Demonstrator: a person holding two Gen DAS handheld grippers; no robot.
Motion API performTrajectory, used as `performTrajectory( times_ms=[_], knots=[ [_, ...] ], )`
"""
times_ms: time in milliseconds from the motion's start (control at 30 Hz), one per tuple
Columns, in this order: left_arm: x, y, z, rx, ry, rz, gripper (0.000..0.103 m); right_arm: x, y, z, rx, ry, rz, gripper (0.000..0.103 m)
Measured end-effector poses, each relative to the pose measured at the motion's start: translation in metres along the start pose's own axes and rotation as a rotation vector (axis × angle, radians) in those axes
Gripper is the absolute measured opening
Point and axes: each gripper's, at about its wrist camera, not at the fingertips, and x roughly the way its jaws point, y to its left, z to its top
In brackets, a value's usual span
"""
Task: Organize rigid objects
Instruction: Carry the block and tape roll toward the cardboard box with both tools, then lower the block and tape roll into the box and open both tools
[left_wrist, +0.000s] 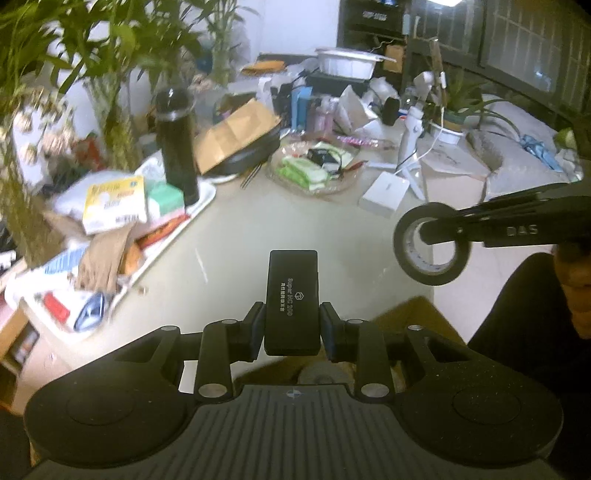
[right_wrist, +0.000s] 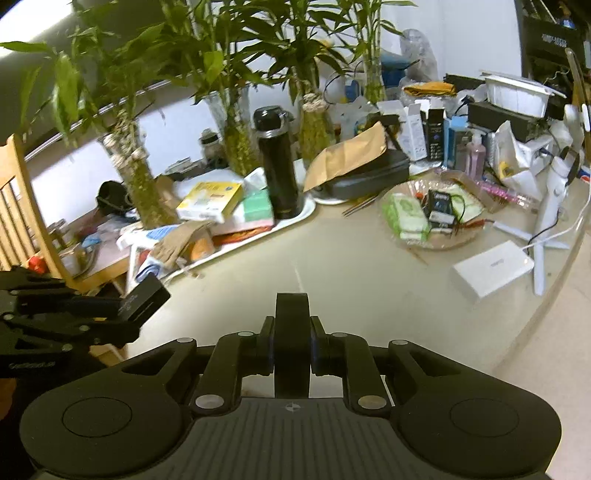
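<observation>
Both tools carry loads above the cluttered surface (right_wrist: 369, 295), so we risk a drop. Our left tool (left_wrist: 291, 325) is clamped on a black rectangular device (left_wrist: 292, 291) by its lower end only; a jolt could pivot it loose. Our right tool (right_wrist: 291, 347) pinches a black tape roll (right_wrist: 291, 332) edge-on, which could roll out.

Bamboo leaves (left_wrist: 74, 44) motion-blurred, clutter on tray (left_wrist: 110, 236) smeared, person's sleeve (left_wrist: 517, 302) cut off
</observation>
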Motion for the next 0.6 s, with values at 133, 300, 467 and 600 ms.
performTrajectory(
  times_ms=[133,300,467,600],
  knots=[
    [0.0,-0.002,-0.015,-0.024,0.033,0.007,0.031,-0.007,0.002,-0.01,0.024,0.0,0.012,0.02],
    [0.006,-0.001,-0.029,-0.09,0.085,0.019,0.031,-0.015,0.004,-0.017,0.031,-0.001,0.027,0.02],
    [0.018,0.012,-0.037,-0.223,0.134,0.023,0.031,-0.021,0.006,-0.021,0.029,-0.003,0.04,0.02],
    [0.02,0.023,-0.044,-0.306,0.16,0.02,0.032,-0.023,0.005,-0.023,0.041,0.0,0.047,0.02]
  ],
)
